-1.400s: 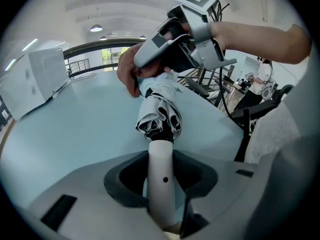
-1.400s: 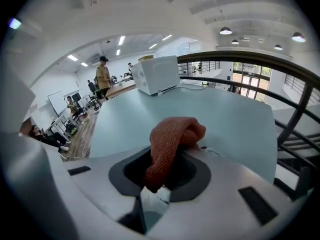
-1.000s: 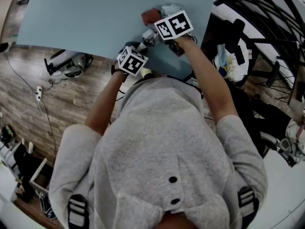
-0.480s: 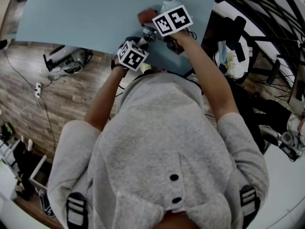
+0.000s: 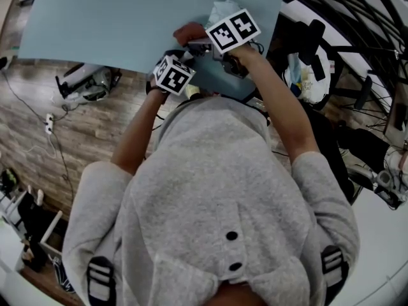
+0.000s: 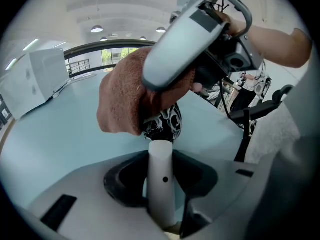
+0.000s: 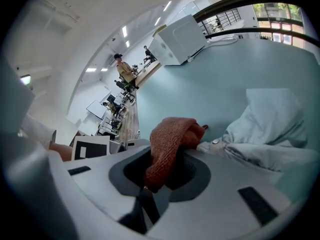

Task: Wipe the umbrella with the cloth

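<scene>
My left gripper [image 6: 161, 156] is shut on the umbrella's white handle [image 6: 161, 184], which stands upright between its jaws. Just past the handle is the black-and-white patterned part of the umbrella [image 6: 169, 121]. A reddish-brown cloth [image 6: 122, 101] is draped over that part, and my right gripper [image 7: 165, 171] is shut on the cloth [image 7: 167, 144]. The umbrella's pale blue folded fabric [image 7: 270, 129], with a snap button, lies beside the cloth. In the head view both grippers meet at the table's near edge: left gripper [image 5: 180, 59], right gripper [image 5: 197, 42], cloth [image 5: 187, 32], pale fabric [image 5: 222, 10].
A pale blue table [image 5: 115, 24] spreads out ahead of me, with a white box [image 7: 182, 39] at its far end. Black metal frames and stands [image 5: 331, 43] crowd the right side. A grey device [image 5: 86, 85] lies on the wood floor at left. People stand far off [image 7: 122, 66].
My right gripper has swung the cloth leftward over the umbrella and rolled a little, which uncovers more of the pale fabric. The left gripper has kept still.
</scene>
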The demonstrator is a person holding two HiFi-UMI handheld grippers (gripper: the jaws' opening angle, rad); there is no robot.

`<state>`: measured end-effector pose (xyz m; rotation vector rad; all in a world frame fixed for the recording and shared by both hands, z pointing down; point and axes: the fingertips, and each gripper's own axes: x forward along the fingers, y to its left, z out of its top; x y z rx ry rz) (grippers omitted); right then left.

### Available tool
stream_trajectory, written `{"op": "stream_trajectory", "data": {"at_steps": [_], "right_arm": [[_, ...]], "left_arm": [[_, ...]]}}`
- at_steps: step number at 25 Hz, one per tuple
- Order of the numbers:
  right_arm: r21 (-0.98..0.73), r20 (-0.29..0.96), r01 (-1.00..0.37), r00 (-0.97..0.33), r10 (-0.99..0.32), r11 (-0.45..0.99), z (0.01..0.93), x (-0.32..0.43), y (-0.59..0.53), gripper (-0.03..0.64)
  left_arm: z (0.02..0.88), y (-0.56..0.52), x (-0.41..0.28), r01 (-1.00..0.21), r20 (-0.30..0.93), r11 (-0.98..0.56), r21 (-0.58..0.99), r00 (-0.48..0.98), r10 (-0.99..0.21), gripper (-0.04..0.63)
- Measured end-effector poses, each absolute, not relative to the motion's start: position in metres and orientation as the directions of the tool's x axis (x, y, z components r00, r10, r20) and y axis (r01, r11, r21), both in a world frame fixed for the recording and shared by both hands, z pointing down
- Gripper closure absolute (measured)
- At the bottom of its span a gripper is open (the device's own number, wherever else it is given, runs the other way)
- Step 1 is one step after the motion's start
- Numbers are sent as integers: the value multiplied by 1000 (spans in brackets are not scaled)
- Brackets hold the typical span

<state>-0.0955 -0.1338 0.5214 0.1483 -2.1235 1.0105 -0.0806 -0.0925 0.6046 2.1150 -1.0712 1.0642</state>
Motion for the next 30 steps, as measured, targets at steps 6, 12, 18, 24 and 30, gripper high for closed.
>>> {"op": "stream_trajectory", "data": {"at_steps": [6,12,18,24,30], "right_arm": [[-619,676,-468,-726,125,630,516,-54,-157,534],[-603,681,-540,-732,25,587,516,-22,-177,534],[-525,717,-633,-689,-105,569,523,21,-194,534],[-417,745,-752,-605,-281,511,528,69,-219,534],[-313,750,-864,-480,-455,395,526,111,-243,534]], "left_arm": [[607,-89,-79,-831,835,-541,129,386,-393,437],[605,-90,-82,-829,834,-547,121,384,-397,437],[604,-88,-79,-826,834,-549,127,389,-392,437],[605,-90,-80,-826,836,-549,125,385,-390,437],[604,-88,-78,-824,838,-552,129,388,-384,437]]}}
